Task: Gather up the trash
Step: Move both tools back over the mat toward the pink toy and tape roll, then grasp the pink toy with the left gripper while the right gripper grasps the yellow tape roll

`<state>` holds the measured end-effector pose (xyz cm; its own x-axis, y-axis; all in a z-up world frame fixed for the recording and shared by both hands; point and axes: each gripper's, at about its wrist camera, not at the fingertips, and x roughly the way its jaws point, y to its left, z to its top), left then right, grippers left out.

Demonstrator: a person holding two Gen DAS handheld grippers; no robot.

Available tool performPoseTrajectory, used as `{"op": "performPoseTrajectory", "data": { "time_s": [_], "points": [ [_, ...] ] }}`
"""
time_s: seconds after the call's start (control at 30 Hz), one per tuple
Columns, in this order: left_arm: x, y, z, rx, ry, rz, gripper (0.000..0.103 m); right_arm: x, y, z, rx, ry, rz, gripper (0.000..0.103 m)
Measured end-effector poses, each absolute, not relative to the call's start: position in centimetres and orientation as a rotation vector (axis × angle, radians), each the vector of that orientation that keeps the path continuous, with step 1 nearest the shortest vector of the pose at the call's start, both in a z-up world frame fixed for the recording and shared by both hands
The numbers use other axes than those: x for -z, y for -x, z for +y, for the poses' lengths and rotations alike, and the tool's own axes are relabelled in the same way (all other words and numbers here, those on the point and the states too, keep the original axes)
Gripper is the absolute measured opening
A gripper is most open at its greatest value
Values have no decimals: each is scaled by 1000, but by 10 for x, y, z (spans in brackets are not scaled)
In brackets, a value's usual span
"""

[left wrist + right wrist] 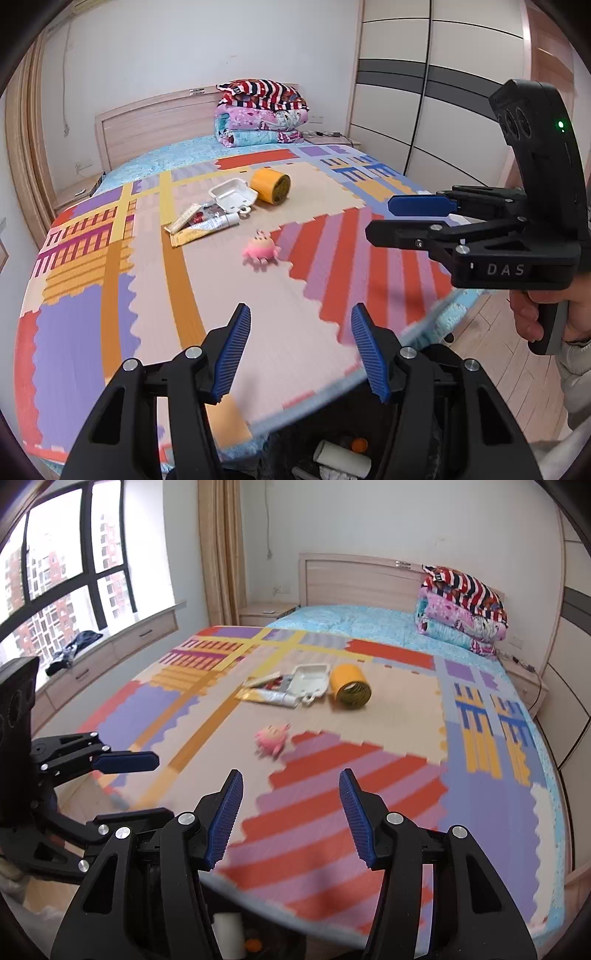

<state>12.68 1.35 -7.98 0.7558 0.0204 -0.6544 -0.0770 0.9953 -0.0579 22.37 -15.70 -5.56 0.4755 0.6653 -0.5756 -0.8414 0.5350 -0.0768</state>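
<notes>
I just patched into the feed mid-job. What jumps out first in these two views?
The bed's bright patchwork foam mat dominates, with a litter cluster mid-mat: white clamshell box, yellow tape roll, tube. A pink toy lies alone nearer the camera. Both hand-held grippers, left and right, hover open and empty.

1. A big bed [369, 624] fills the room. It has a blue sheet and a pale wooden headboard [155, 122].
2. A bright foam mat [92, 325] with stripes and blocks lies on the bed.
3. Folded blankets [260, 114] are stacked by the headboard.
4. The walls [184, 48] are white.
5. A large window [62, 561] with dark frames lets in daylight. Tall buildings show outside.
6. A tan curtain [221, 546] hangs beside it.
7. A tall wardrobe [436, 92] has dark bands.
8. The floor [487, 332] is light wood.
</notes>
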Motion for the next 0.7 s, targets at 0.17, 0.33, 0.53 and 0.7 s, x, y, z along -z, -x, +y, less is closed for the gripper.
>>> {"op": "performPoseTrajectory", "data": {
  "time_s": [0.17, 0.33, 0.53, 0.7],
  "points": [
    [87, -155, 28, -49, 96, 725, 55, 51, -247, -138, -944, 368, 518, 55],
    [90, -181, 41, -66, 95, 729, 55, 52, -281, -114, -922, 346, 539, 55],
    [96, -206, 53, -71, 113, 736, 54, 55, -320, -89, -883, 330, 564, 63],
    [106, -221, 59, -70, 131, 753, 54, 61, -342, -76, -879, 317, 592, 63]
  ]
}}
